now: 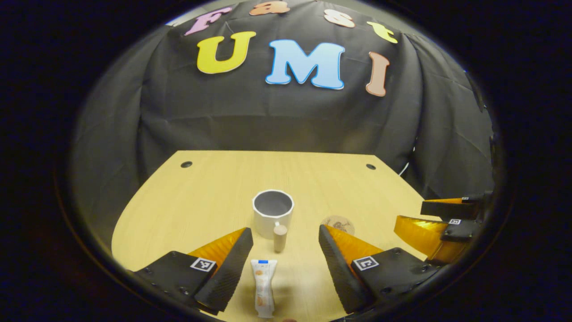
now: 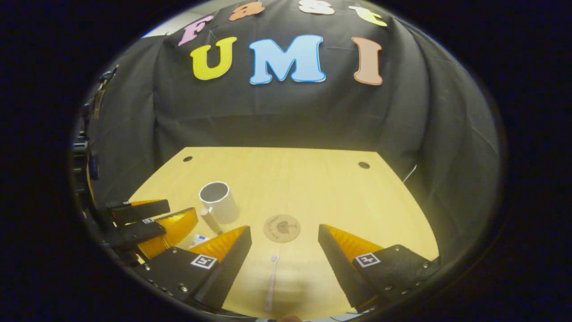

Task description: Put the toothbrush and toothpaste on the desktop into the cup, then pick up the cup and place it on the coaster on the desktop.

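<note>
Toothpaste (image 1: pixel 263 286) between open hand-held gripper (image 1: pixel 286 264) fingers

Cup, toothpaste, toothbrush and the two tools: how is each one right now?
Cup: upright on the desk, empty.
Toothpaste: lying flat on the desk, between the left tool's fingers, untouched.
Toothbrush: lying flat, between the right tool's fingers, untouched.
Coaster: bare.
Left tool: open.
Right tool: open.

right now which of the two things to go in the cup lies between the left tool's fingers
The toothpaste: a white tube with a blue band, lying flat between the open left tool. The thin pale toothbrush lies between the right tool's fingers instead.
</note>
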Demonstrator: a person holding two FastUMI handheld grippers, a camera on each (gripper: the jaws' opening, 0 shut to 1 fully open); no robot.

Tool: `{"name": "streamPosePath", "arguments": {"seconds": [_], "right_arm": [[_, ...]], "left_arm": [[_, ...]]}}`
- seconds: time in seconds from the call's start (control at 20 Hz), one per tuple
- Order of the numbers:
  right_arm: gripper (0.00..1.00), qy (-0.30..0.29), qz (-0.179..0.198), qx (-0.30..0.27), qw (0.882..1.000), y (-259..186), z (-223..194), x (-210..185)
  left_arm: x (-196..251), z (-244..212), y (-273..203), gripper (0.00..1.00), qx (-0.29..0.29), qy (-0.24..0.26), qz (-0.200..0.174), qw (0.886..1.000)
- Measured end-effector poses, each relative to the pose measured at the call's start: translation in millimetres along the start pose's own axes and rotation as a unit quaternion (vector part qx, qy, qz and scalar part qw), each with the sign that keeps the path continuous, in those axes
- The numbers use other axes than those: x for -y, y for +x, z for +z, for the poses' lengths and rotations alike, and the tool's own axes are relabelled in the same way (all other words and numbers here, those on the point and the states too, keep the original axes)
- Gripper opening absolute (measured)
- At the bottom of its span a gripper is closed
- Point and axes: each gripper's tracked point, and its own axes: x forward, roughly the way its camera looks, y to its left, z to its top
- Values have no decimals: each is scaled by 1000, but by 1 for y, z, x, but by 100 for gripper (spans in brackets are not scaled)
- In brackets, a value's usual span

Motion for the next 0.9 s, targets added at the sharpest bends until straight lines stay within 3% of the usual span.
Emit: {"name": "streamPosePath", "arguments": {"seconds": [0.6,0.9], "right_arm": [[98,20,20,-145,989,14,-64,-13],[98,8,31,-209,977,19,-96,-23]], "left_arm": [[-16,-65,21,94,-143,-22,3,989],[-30,-108,22,94,-238,-36,18,971]]}}
